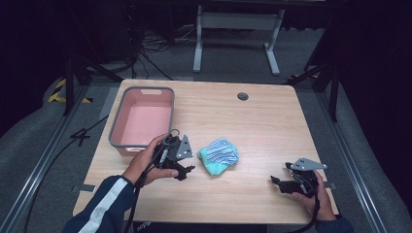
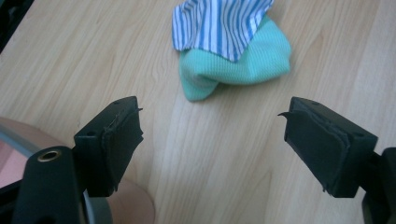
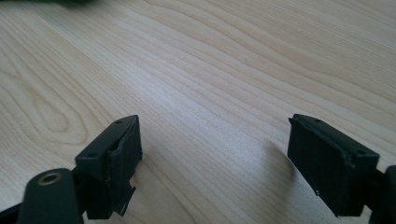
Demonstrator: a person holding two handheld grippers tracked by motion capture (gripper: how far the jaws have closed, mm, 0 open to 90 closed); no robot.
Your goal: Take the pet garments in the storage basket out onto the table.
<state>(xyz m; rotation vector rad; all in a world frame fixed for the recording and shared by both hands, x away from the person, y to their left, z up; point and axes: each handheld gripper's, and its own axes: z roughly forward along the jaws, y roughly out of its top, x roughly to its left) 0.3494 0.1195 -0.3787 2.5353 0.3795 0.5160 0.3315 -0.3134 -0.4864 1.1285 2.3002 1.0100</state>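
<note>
— Near the middle of the wooden table (image 1: 262, 121), what lies there?
— A small heap of cloth (image 1: 219, 155): a blue-and-white striped piece on top of a mint-green one, resting flat on the wood.
— And the left gripper (image 1: 184, 171)?
— Just left of the heap, not touching it. Its jaws stand wide apart with nothing between them, and they face the cloth.
— The right gripper (image 1: 278, 182)?
— Well to the right, nearer the table's near edge, jaws likewise spread over bare wood.
— Anything else?
— A pink bin with a grey rim (image 1: 115, 127) sits at the far left, beside the left hand (image 1: 148, 162).
</note>
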